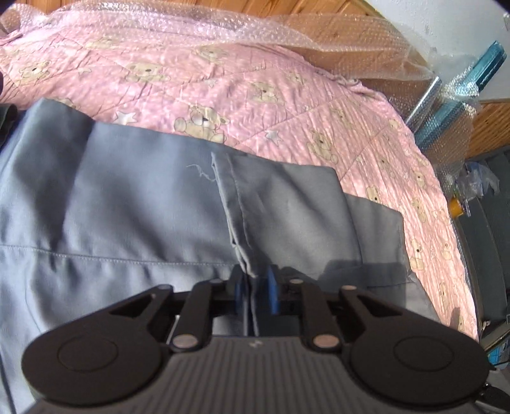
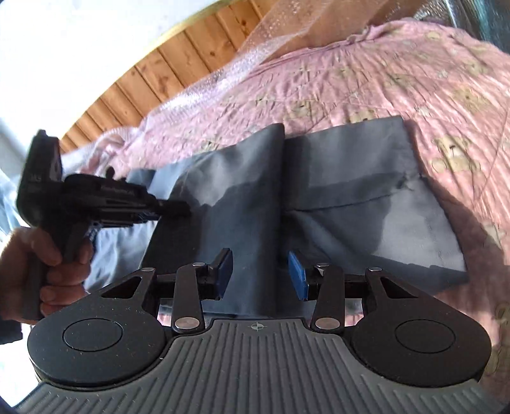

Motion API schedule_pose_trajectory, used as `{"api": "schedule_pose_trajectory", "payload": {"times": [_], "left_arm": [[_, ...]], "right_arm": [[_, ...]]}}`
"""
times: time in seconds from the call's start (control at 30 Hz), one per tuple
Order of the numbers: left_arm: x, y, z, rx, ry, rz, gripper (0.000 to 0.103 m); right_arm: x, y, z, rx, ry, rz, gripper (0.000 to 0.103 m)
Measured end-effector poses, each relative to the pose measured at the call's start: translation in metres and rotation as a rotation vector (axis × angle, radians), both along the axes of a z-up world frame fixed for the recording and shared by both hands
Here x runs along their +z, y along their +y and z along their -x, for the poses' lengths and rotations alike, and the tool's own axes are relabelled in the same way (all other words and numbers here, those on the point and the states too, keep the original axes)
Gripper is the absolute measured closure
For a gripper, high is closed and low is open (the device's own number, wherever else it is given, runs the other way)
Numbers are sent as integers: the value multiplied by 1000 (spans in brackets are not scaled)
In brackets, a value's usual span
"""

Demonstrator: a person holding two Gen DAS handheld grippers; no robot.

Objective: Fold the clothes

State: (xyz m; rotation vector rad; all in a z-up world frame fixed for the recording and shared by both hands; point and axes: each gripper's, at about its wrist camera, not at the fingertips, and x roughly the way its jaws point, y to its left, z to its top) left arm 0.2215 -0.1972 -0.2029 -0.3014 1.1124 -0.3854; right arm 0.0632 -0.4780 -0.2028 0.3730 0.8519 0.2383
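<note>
A grey-blue garment (image 1: 134, 203) lies spread on a pink quilt with teddy bears (image 1: 255, 95). My left gripper (image 1: 255, 289) is shut on a hemmed edge of the garment (image 1: 237, 223), the cloth pinched between its blue pads (image 1: 273, 293). In the right wrist view the garment (image 2: 350, 178) lies partly folded, with a raised fold (image 2: 251, 203) running between the fingers. My right gripper (image 2: 259, 275) is open just above that fold, its blue pads (image 2: 298, 275) apart. The left gripper (image 2: 172, 208), held in a hand (image 2: 41, 270), shows at the left, its tip on the cloth.
Bubble wrap (image 1: 223, 25) lies along the far edge of the quilt against a wooden panelled wall (image 2: 178, 73). Wrapped teal items (image 1: 459, 105) and clutter stand beyond the quilt's right edge (image 1: 446, 223).
</note>
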Motion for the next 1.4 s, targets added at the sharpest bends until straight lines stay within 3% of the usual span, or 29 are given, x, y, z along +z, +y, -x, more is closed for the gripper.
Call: {"api": "schedule_pose_trajectory", "payload": {"times": [0.07,0.13,0.17,0.27,0.33,0.4,0.47,0.53,0.57,0.6,0.67,0.7,0.73,0.87,0.97,1.03,1.13,1.17,1.2,1.27,1.33,1.4], "left_arm": [[0,-1,-2,0,0,23,85],[2,-3,-3,-5,-9,47,84],[3,-5,-4,-7,-13,53,84],[7,-12,-9,-26,-23,55,84],[10,-18,-10,-46,-29,42,85],[13,-22,-10,-67,-42,35,85],[15,-24,-10,-77,-44,30,85],[17,-26,-10,-85,-46,24,84],[19,-27,-10,-89,-47,21,82],[19,-28,-10,-91,-46,18,81],[21,-28,-11,-92,-51,8,80],[24,-27,-10,-93,-58,1,80],[27,-26,-10,-93,-66,-6,80],[50,-7,-5,-58,-128,7,75],[63,8,-4,-18,-156,39,73],[67,14,-6,-5,-163,72,73],[71,11,-8,-14,-187,97,73],[71,8,-9,-28,-196,101,73],[70,4,-8,-47,-201,104,73],[54,-12,-14,-122,-149,98,68],[33,-27,-21,-191,-83,85,69],[5,-37,-25,-231,-8,11,69]], "right_arm": [[5,-2,-2,-28,-10,29,62],[9,-14,-1,-123,-19,129,53],[7,-26,-2,-181,-2,168,47],[-9,-59,-9,-285,85,227,47],[-19,-65,-13,-272,123,231,53],[-19,-66,-12,-252,122,226,79],[-16,-70,-10,-267,115,197,81],[-13,-79,-3,-304,87,154,77],[-14,-81,-2,-323,88,148,63],[-16,-83,-2,-341,91,143,55],[-26,-79,-7,-290,125,138,56],[-25,-75,-7,-277,114,159,80],[-20,-71,-7,-267,102,158,91],[23,-41,-8,-212,-12,152,91],[58,9,-22,-86,-114,156,91],[62,45,-38,6,-132,135,91],[44,96,-58,135,-110,164,92],[35,110,-63,172,-92,174,102],[25,122,-66,197,-74,197,102],[13,131,-66,220,-50,215,101],[0,139,-66,241,-26,232,93],[4,122,-58,242,-8,170,80]]}}
